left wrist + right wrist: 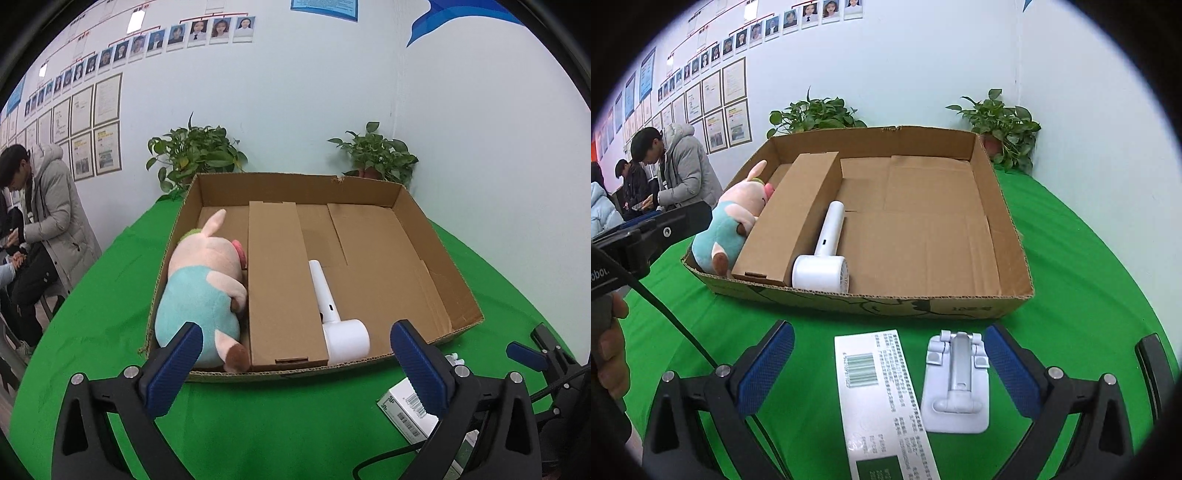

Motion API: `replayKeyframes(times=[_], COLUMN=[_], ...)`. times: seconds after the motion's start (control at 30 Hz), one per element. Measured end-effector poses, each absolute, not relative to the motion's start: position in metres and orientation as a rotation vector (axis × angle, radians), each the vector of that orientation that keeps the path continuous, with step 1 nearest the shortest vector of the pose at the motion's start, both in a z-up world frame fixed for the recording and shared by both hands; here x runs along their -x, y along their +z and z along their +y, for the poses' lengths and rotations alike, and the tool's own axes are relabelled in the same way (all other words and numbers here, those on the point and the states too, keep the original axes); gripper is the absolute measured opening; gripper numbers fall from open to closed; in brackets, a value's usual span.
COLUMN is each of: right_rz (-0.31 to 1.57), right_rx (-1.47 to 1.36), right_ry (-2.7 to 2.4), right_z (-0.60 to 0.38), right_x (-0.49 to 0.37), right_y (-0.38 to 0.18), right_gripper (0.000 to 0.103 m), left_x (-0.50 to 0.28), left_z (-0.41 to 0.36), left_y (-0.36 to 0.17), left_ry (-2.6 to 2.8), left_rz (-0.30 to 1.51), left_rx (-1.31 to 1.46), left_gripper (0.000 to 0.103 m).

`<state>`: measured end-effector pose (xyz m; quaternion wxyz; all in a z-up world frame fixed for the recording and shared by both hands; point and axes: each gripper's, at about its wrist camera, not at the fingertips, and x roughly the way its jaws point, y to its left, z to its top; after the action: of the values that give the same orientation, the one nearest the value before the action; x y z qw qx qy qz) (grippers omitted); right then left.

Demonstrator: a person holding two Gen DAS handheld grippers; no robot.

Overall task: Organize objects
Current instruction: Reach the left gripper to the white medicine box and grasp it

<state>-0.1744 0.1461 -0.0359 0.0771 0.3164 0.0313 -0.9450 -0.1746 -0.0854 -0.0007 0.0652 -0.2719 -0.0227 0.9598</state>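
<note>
The left gripper [295,362] is hovering with its jaws spread wide and nothing between them. Just ahead of the jaws the box [436,236] is sitting on the green counter [110,295]. Inside it, ahead of the left finger, the plush [203,284] is lying on its side against the left wall, its lower end partly hidden behind that finger. A cardboard flap [280,284] is separating it from the white dryer [338,321], which is lying ahead of the gap. A white carton [402,410] is sitting behind the right finger, mostly covered.

The right gripper [888,363] is also holding its jaws spread, gripping nothing. Between them the carton [882,402] is lying on the counter, its near end cut off by the frame, and beside it, by the right finger, a white stand [956,384], possibly a folding phone holder. The box [997,221] is lying beyond both.
</note>
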Motion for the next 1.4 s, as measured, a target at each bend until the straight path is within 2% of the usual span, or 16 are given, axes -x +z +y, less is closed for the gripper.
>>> replayKeyframes(times=[0.27,0.43,0.67,0.93,1.13,1.23,1.3,1.4], right_rz=[0.111,0.113,0.074,0.117,0.16,0.183,0.173,0.196], right_rx=[-0.958,-0.949,-0.943,-0.972,-1.067,-1.108,-1.13,-1.136], right_ry=[-2.826,-2.811,-2.717,-2.53,-2.508,-2.509,-2.499,-2.501], right_z=[0.15,0.152,0.157,0.169,0.164,0.16,0.159,0.156], right_x=[0.172,0.168,0.157,0.119,0.112,0.113,0.112,0.108], right_y=[-0.041,-0.043,-0.05,-0.086,-0.108,-0.113,-0.116,-0.118], right_gripper=[0.102,0.102,0.102,0.101,0.093,0.082,0.07,0.066], left_x=[0.171,0.171,0.175,0.206,0.23,0.231,0.229,0.22], left_z=[-0.086,-0.086,-0.09,-0.088,-0.058,-0.045,-0.042,-0.043], left_y=[-0.008,-0.014,-0.018,-0.035,-0.067,-0.083,-0.093,-0.112], left_ry=[2.868,2.84,2.776,2.532,2.259,2.171,2.141,2.076], left_rz=[-0.075,-0.086,-0.131,-0.234,-0.33,-0.337,-0.335,-0.356], left_rx=[0.834,0.859,0.881,0.992,1.101,1.144,1.185,1.266], left_gripper=[0.101,0.095,0.095,0.095,0.093,0.082,0.075,0.071])
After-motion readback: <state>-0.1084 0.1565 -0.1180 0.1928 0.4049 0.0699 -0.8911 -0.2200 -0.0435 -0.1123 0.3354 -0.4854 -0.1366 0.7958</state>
